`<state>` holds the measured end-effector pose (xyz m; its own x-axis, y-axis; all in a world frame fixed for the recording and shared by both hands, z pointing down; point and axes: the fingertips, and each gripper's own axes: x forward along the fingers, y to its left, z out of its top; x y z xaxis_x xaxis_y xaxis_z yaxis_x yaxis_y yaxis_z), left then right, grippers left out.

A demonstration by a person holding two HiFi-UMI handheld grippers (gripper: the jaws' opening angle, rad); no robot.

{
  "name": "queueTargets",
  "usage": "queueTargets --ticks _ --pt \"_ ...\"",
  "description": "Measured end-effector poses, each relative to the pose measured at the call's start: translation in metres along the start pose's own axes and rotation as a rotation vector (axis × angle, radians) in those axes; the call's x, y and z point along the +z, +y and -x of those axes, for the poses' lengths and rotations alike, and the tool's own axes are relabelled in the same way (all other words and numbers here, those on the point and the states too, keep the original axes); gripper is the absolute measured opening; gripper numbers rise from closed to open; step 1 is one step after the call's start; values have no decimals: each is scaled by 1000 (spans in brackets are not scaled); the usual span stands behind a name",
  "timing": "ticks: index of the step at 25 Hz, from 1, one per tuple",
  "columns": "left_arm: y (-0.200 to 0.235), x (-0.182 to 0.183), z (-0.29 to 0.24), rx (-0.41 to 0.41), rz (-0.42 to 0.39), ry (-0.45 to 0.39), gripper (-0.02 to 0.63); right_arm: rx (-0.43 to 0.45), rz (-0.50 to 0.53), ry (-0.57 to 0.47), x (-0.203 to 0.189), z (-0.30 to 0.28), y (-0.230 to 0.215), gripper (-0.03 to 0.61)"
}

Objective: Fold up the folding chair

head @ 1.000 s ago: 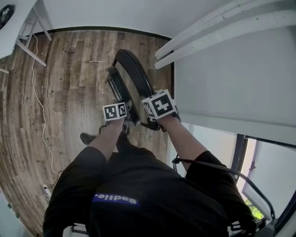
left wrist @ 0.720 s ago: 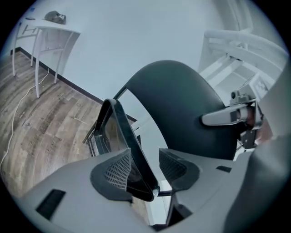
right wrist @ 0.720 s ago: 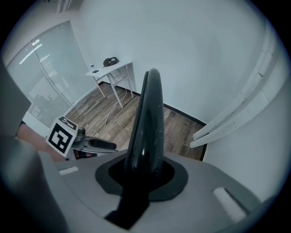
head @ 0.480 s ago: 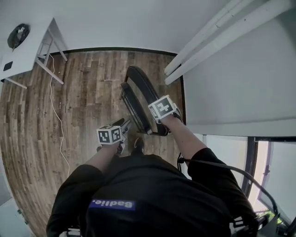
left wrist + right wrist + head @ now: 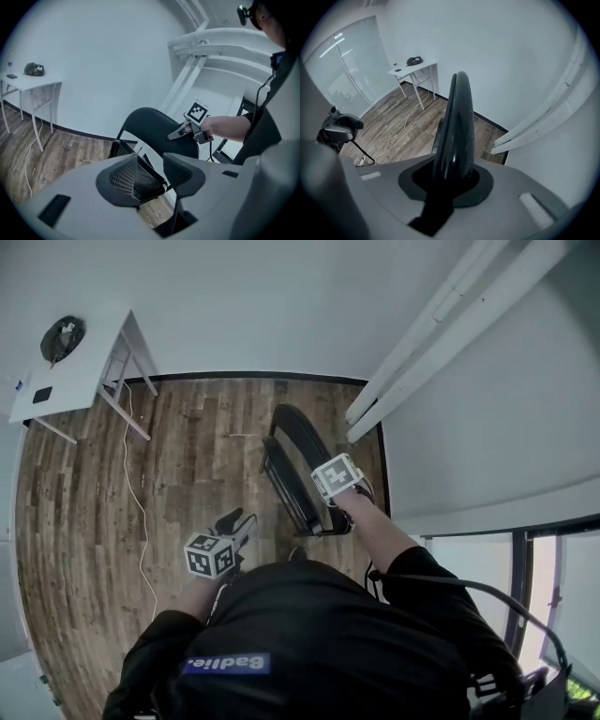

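We found one piece of lettering: white characters on a blue strip [image 5: 225, 664] on the person's black top, on the near side of the folding chair [image 5: 298, 451]. We recorded no reading of it. The near cube [image 5: 336, 475], at the chair's near end, and the left cube [image 5: 209, 555], well left of the chair, carried black-and-white square code markers without letters or digits.

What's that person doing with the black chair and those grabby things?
A person is folding up a black folding chair that stands on the wooden floor. The right gripper is clamped on the top edge of the chair's back, holding it upright. The left gripper is open and empty, off to one side. The chair already looks nearly flat.
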<state>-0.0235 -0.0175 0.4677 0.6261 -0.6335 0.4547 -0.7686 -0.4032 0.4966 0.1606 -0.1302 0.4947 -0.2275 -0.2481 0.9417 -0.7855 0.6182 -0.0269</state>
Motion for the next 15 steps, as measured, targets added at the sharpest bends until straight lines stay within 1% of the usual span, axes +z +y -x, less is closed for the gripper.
queueTargets --ticks 1,2,4,6,11,15 --pt "-2 7 5 5 -33 -13 170 -9 3 7 -1 0 -2 66" --pt "-5 14 12 12 -72 -30 150 -22 8 10 -2 1 -4 66" --pt "-13 32 27 24 -151 -75 82 -35 18 5 -1 2 -7 66" --pt "-23 50 40 28 -215 -122 40 -34 27 1 -1 2 -8 66" --pt "-48 89 67 12 -310 -233 6 -30 30 1 -3 4 -8 67" --pt "-64 108 81 -6 -382 -298 5 -37 36 -1 -1 3 -10 67"
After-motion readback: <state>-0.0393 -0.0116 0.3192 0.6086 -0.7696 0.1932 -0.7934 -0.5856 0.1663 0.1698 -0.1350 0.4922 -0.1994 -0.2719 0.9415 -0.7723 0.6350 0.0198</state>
